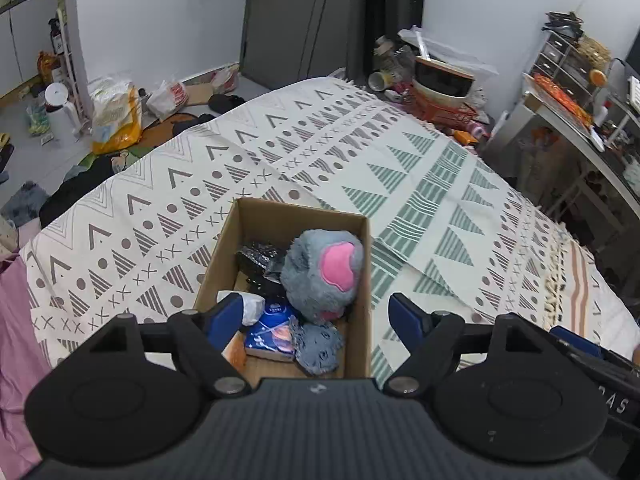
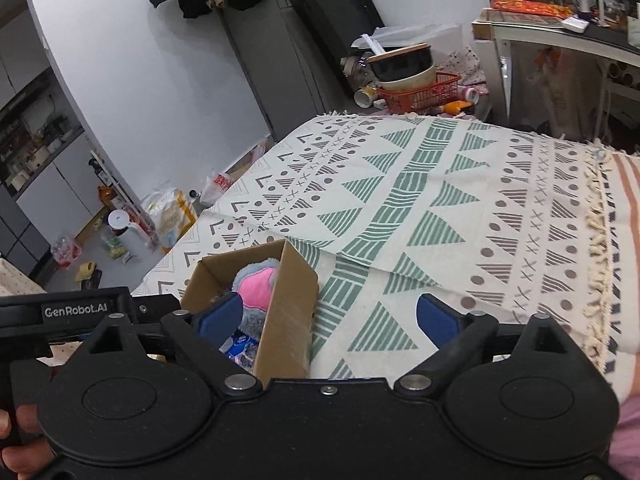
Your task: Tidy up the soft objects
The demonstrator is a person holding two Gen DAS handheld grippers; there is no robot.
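From my left wrist camera I see the left gripper (image 1: 316, 312) with its jaws spread wide and holding nothing, poised above the near end of an open cardboard box (image 1: 224, 256) that sits on a bed under a patterned blanket (image 1: 420, 168). The soft things are already in the box — a grey plush toy (image 1: 316, 276) with a pink patch fills the right side against the wall, a small grey fluffy piece (image 1: 318, 346) lies at its near foot, and a blue packet (image 1: 272, 330) rests flat just left of that. Something dark and shiny (image 1: 256, 256) sits at the far left of the box; I cannot tell what it is. A white crumpled item (image 1: 252, 306) peeks out beside my left fingertip.

My right wrist camera shows the right gripper (image 2: 328, 316) also opened wide and empty, straddling the box's right wall (image 2: 288, 312) — one blue pad over the box interior, the other over the blanket. The other gripper's black body (image 2: 76, 308) lies close on the left, and fingers of a hand (image 2: 20, 440) grip it at the lower left edge
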